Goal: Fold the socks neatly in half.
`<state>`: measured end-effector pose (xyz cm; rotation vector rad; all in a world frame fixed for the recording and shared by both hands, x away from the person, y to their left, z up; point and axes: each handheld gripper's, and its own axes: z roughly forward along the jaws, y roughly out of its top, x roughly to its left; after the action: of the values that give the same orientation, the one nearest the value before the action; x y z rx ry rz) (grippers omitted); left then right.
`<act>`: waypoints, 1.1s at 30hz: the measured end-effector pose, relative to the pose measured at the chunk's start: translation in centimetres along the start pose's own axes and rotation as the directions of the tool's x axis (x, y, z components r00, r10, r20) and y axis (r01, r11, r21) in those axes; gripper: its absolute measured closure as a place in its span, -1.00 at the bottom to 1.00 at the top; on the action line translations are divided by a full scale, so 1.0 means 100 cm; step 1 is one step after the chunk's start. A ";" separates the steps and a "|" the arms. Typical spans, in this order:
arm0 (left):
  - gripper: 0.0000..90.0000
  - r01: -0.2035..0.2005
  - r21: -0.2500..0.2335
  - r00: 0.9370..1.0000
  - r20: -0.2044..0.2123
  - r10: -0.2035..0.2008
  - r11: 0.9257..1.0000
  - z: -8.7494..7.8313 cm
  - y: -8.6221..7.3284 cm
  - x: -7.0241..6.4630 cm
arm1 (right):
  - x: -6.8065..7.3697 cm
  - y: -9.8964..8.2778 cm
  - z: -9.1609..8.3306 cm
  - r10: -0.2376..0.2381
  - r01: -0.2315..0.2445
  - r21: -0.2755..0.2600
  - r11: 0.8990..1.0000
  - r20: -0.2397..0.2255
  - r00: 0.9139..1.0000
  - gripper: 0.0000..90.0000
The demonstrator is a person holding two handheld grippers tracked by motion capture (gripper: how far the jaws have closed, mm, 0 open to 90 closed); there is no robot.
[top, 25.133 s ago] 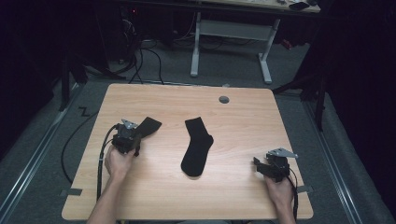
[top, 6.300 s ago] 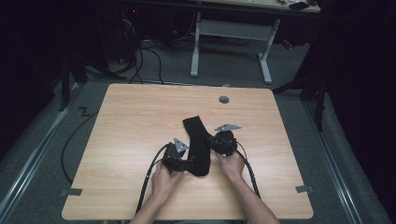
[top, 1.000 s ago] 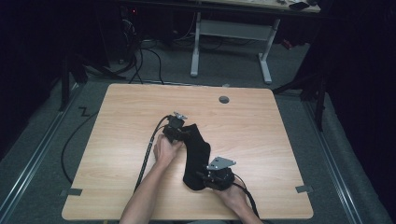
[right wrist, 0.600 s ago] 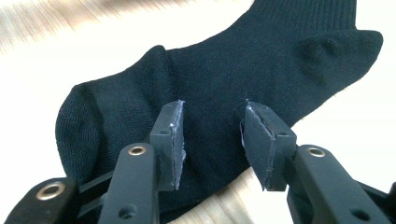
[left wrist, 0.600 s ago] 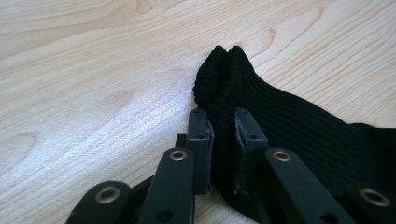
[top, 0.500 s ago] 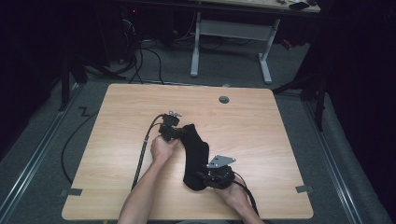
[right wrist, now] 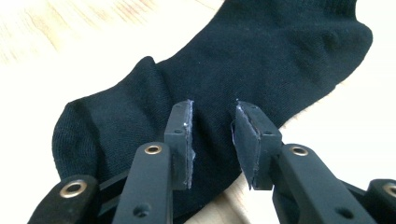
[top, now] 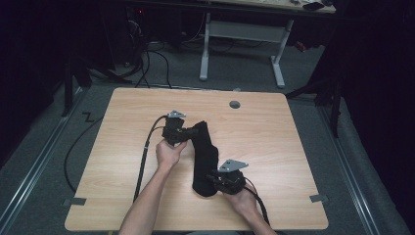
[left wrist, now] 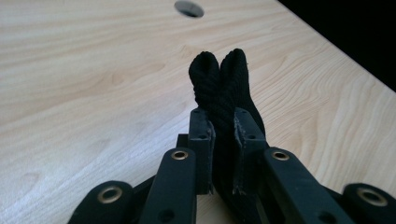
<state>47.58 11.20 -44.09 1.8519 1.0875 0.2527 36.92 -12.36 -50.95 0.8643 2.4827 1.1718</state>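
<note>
A pair of black socks (top: 204, 156) lies stacked lengthways in the middle of the wooden table (top: 112, 161). My left gripper (top: 182, 131) is at the far cuff end. In the left gripper view its jaws have just closed, and my left gripper (left wrist: 224, 119) is shut on the two bunched cuffs (left wrist: 219, 79), raised a little off the wood. My right gripper (top: 221, 182) is at the near toe end. In the right gripper view the right gripper (right wrist: 212, 114) has its jaws closing over the flat sock (right wrist: 261, 56). A gap remains, and the pads (right wrist: 181, 140) do not pinch the fabric.
A round cable hole (top: 235, 104) sits near the table's far edge. Black cables (top: 144, 156) trail from the left gripper across the table's left half. Beyond the table stands a white desk frame (top: 242, 34) on dark floor.
Within the last second the left gripper has risen slightly with the cuff end of the socks. The right gripper has stayed at the toe end. Far earlier the two socks lay apart.
</note>
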 end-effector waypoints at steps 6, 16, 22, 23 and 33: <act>0.79 -0.035 -0.013 0.999 0.017 0.035 0.999 -0.004 0.002 -0.008 | -0.005 0.001 -0.006 0.055 -0.055 -0.026 0.998 0.034 0.998 0.48; 0.79 -0.068 -0.002 0.997 0.018 0.068 0.998 -0.004 -0.002 -0.014 | 0.000 0.030 0.007 0.046 -0.045 -0.026 0.999 0.029 0.999 0.85; 0.78 -0.072 0.000 0.993 0.091 0.071 0.997 -0.015 -0.001 -0.010 | -0.005 0.029 0.029 0.077 -0.078 0.019 0.997 0.047 0.996 0.87; 0.78 -0.072 0.000 0.993 0.091 0.071 0.997 -0.015 -0.001 -0.010 | -0.007 0.030 0.030 0.076 -0.077 0.016 0.997 0.052 0.996 0.88; 0.78 -0.113 -0.049 0.987 0.113 0.118 0.992 -0.033 -0.011 -0.016 | -0.015 0.039 0.040 0.063 -0.065 0.017 0.998 0.114 0.992 0.76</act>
<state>44.11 12.15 -42.80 1.8696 0.8911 0.2313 41.56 -8.92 -50.50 0.9941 2.3967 1.0868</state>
